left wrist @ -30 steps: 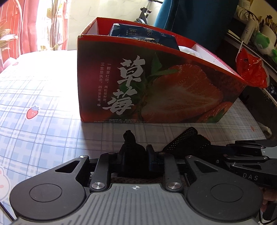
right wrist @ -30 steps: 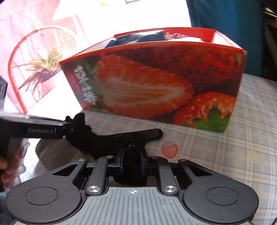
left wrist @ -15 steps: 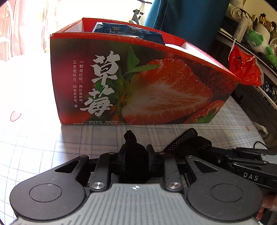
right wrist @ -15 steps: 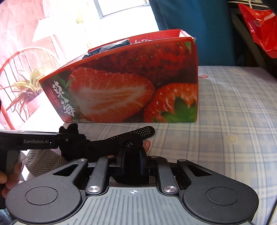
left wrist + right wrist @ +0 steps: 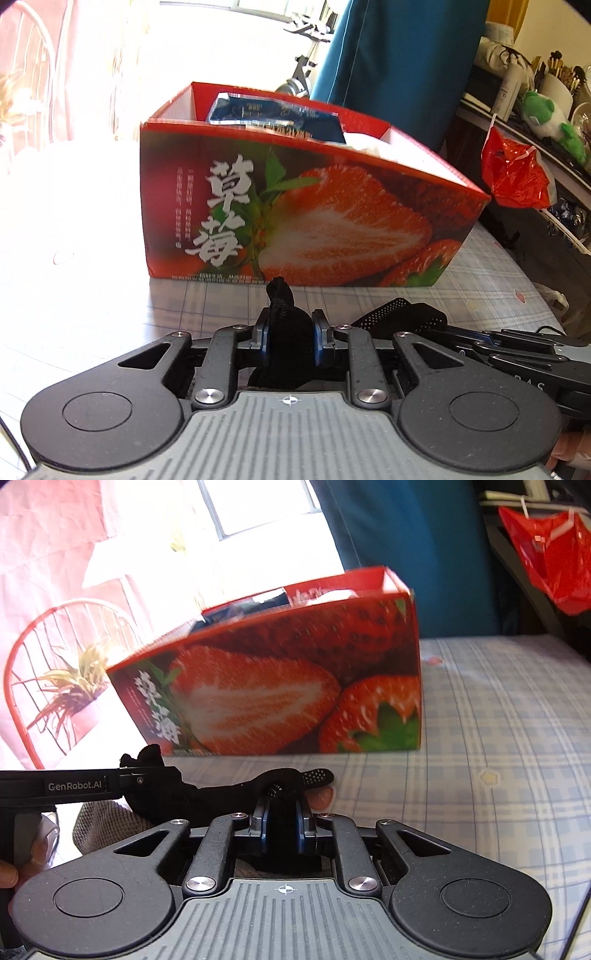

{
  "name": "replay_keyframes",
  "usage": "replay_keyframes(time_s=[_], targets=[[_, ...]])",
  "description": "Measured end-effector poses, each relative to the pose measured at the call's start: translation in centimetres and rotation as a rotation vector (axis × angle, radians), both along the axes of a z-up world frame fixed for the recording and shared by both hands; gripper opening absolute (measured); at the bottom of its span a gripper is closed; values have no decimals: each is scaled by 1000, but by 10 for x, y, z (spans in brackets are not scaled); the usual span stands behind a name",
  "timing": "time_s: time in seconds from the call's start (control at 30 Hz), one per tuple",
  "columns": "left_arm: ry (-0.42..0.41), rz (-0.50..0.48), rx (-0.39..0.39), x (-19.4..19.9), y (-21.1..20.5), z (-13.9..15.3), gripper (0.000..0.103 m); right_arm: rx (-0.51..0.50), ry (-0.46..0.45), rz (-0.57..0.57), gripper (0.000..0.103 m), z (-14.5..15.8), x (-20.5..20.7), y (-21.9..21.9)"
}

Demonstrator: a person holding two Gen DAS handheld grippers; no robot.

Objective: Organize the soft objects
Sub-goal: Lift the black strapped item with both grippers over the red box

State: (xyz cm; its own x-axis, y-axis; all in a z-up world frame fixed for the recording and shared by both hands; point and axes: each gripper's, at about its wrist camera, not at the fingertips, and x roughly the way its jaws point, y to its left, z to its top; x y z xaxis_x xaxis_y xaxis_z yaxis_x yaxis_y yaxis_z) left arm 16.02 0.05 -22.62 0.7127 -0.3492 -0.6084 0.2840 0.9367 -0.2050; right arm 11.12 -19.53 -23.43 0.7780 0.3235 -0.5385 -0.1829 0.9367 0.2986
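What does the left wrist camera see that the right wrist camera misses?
Only the left wrist view shows the green plush toy on the side shelf. Only the right wrist view shows the red wire chair holding a plant. Both show the strawberry box, the red plastic bag, and the black sock clamped by the left gripper and right gripper.

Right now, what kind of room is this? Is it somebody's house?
Probably a home, maybe a bedroom or living room. There is a checked cloth with little strawberries printed on it, a green plush toy on a crowded shelf beside makeup brushes, and a teal curtain by a bright window.
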Motion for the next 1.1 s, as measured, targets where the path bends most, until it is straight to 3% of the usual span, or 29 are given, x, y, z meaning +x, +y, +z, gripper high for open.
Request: replay_keyframes(time_s=[0.3,1.1], targets=[[-65,22,-7,-20,2,19,23,-38,-104,25,13,22,-19,8],[-113,27,-21,-40,6,27,23,-5,-175,22,13,34,-38,6]])
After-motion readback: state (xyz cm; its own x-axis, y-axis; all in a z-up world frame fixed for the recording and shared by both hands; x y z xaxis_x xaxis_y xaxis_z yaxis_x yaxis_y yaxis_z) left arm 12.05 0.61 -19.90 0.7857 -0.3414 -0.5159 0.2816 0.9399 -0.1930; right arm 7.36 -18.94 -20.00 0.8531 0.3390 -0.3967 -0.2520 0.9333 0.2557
